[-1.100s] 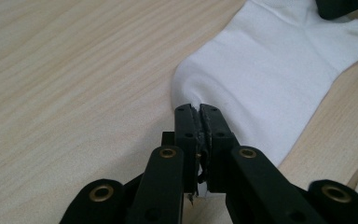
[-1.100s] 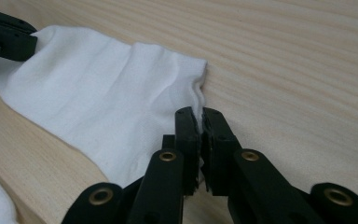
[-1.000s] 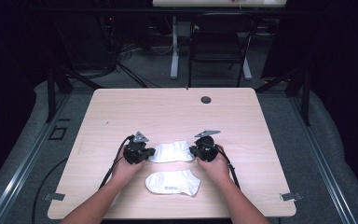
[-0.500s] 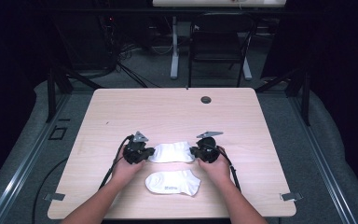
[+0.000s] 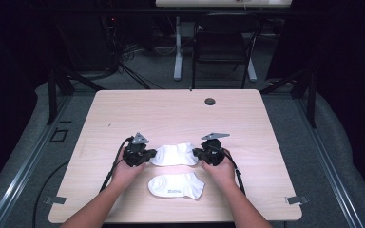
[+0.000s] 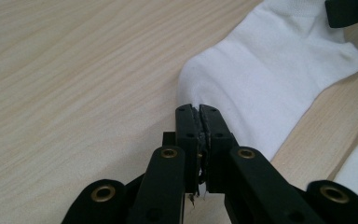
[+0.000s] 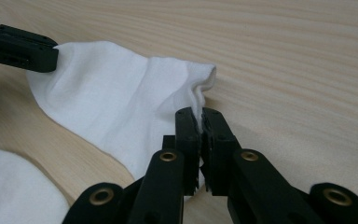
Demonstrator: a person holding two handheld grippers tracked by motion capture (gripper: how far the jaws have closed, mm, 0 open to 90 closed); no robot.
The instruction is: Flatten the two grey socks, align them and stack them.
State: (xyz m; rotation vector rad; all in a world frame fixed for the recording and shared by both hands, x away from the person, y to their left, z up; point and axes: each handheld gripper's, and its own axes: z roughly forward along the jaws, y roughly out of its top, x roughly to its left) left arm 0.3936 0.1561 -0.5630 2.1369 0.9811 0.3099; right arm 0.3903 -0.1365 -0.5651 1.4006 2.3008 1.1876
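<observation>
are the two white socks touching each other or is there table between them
Apart. The high view shows a strip of bare table between the far sock, pinched at both ends by the left gripper and right gripper, and the near sock.

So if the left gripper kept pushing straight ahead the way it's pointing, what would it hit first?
Probably the white sock it is already pinching at one end: the left gripper points along it, toward the right gripper clamped on the far end.

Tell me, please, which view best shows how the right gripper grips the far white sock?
The right gripper view: its right gripper is shut on the far sock at its bunched edge. The high view shows the sock small; the left gripper view shows the opposite end pinched.
</observation>
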